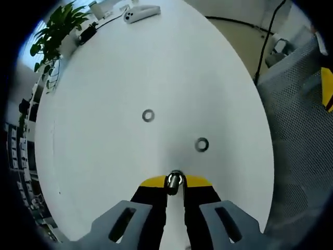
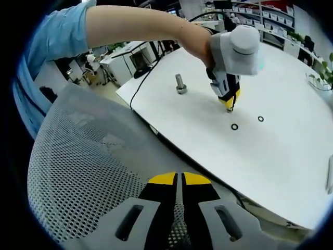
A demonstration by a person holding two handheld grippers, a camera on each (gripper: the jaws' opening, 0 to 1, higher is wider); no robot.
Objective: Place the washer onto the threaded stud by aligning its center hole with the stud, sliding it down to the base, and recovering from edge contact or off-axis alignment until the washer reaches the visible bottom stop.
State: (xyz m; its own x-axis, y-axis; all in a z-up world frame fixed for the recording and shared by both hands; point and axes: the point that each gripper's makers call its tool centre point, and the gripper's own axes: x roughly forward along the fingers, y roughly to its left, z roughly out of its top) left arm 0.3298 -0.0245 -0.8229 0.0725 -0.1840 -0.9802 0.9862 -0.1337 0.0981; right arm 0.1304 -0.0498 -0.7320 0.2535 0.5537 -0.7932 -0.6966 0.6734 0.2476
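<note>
My left gripper (image 1: pixel 175 183) is shut on a metal washer (image 1: pixel 174 179), held on edge between the yellow tips just above the white table (image 1: pixel 104 156). Two more washers (image 1: pixel 148 115) (image 1: pixel 202 145) lie flat on the table ahead of it. In the right gripper view the left gripper (image 2: pixel 229 107) points down at the table in a person's hand. The threaded stud (image 2: pixel 180 84) stands upright to its left, apart from it. The two loose washers (image 2: pixel 234 126) (image 2: pixel 260 119) lie to its right. My right gripper (image 2: pixel 180 188) is shut on nothing, off the table above a mesh chair.
A grey mesh chair back (image 2: pixel 88 172) lies under the right gripper and borders the table (image 1: pixel 296 135). A white device (image 1: pixel 141 13) and a potted plant (image 1: pixel 57 31) sit at the table's far edge. A black cable (image 2: pixel 136 88) hangs off the table near the stud.
</note>
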